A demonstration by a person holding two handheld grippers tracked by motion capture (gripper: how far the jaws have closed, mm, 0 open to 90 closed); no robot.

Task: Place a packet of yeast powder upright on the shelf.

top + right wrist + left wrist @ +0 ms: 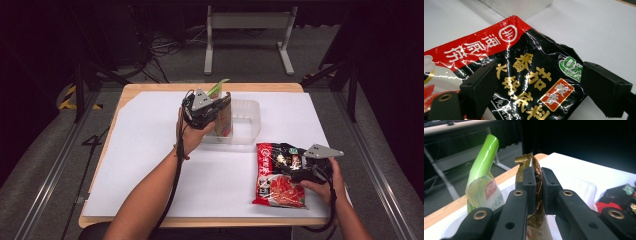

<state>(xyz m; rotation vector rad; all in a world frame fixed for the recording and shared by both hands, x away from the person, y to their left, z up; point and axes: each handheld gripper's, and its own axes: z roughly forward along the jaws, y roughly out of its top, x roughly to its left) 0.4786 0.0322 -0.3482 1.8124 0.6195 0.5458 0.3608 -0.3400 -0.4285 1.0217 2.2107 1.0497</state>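
While hovering over the clear plastic tub [247,122] at the far middle of the bench [150,150]: left tongs [538,182] nearly closed, pads pinching the crinkled top edge of a gold foil pouch [534,170]. Pouch upright, lower end inside the tub, upper end rising between the jaws. Seen from above as left tongs [224,102] held sideways by the left hand [192,135].

Right tongs [539,87] wide apart, jaws straddling the top corner of a red-and-black sauce packet [524,67]; pads clear of the film on both sides, nothing gripped. From above, right tongs [295,167] set low at the packet's right edge, right hand [325,182] behind.

Surroundings: green-and-white snack bag [484,187] standing just beside the gold pouch, on its far side in the tub, tall green top tilted. White sheet covering most of the bench. Grey metal stand [247,35] on the floor beyond.

Sauce packet [279,175] flat on the sheet, near right, well apart from the tub; gold pouch [224,120] directly under the left jaws.
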